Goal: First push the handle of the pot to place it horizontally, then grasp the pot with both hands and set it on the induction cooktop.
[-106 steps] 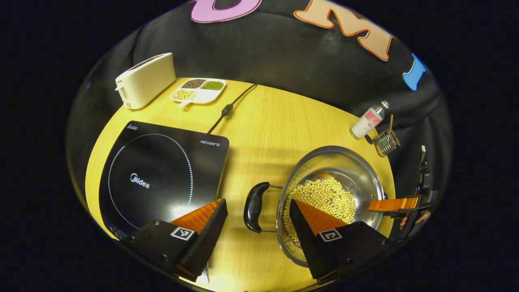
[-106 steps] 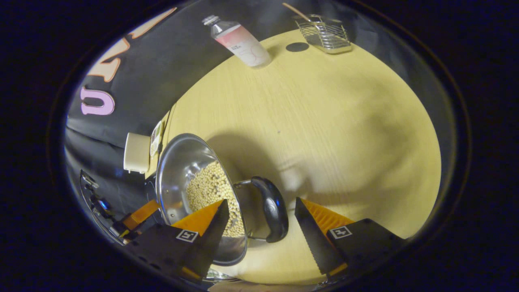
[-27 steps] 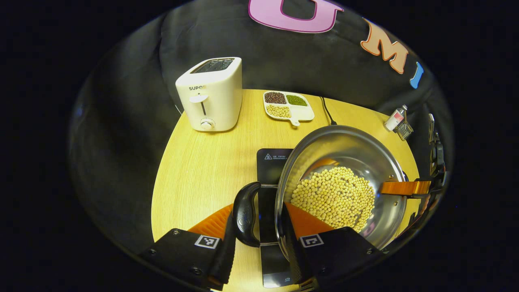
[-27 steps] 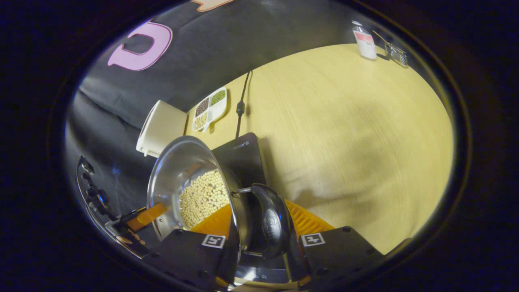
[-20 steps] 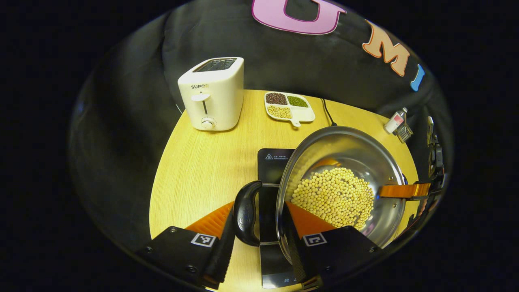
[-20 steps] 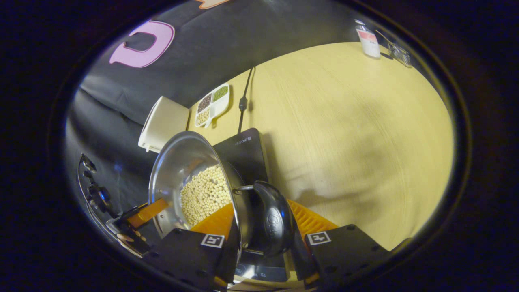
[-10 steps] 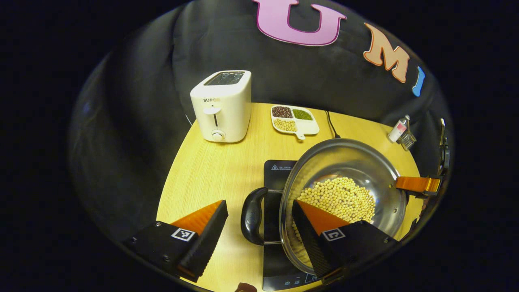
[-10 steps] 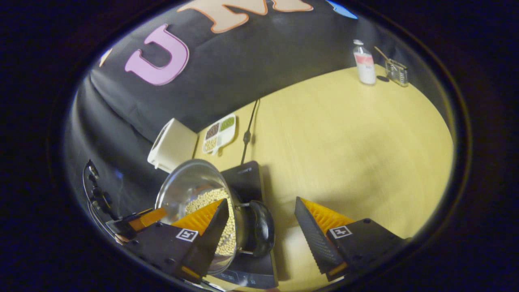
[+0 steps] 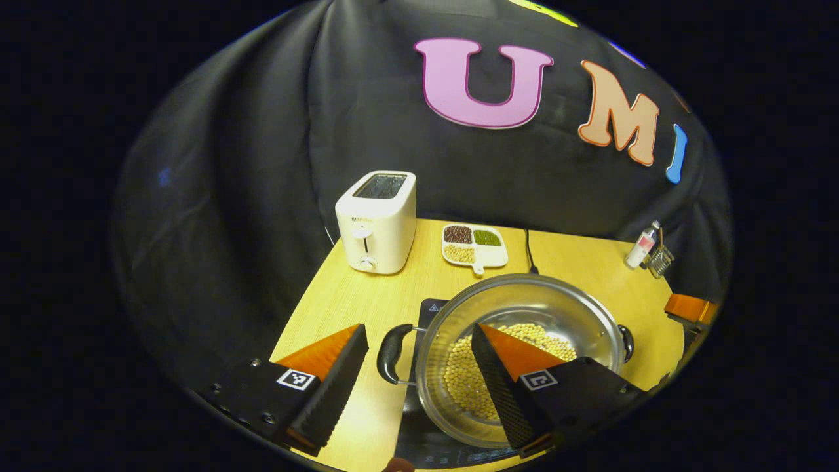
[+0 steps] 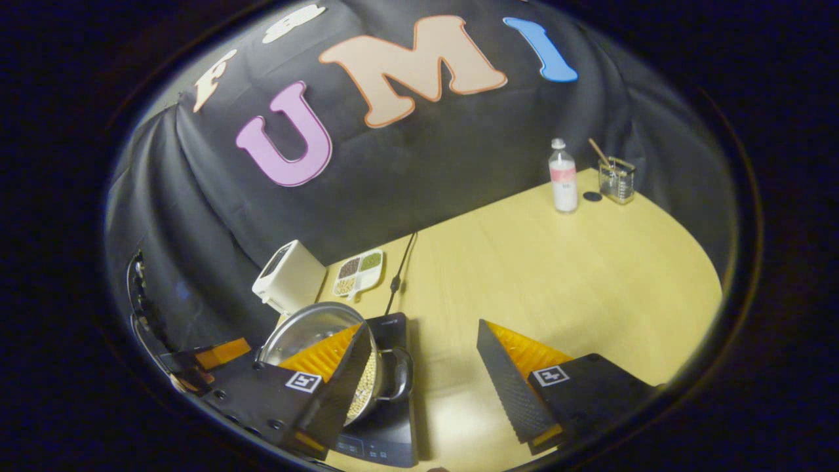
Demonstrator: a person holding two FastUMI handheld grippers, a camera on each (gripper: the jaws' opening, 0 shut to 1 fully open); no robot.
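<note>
Both pairs of fingers now stand spread apart with nothing between them: the left gripper [image 9: 416,380] has let go of the black handle [image 9: 389,345] it clamped a second ago, and the right gripper [image 10: 419,373] has released the opposite handle [image 10: 401,372] too. Each has drawn back and up from the pot. The stainless steel pot [image 9: 518,308], round and shiny, sits on the flat black induction cooktop [image 10: 387,419], its handles lying level. Pale soybeans [image 9: 459,377] cover its bottom. Farther back on the light wood-grain table [image 10: 557,275] stand a boxy white toaster [image 9: 377,221] and a white divided dish [image 9: 474,244] with dark, green and pale beans in separate compartments. A plastic bottle [image 10: 563,176] stands near a wire basket [image 10: 617,179].
</note>
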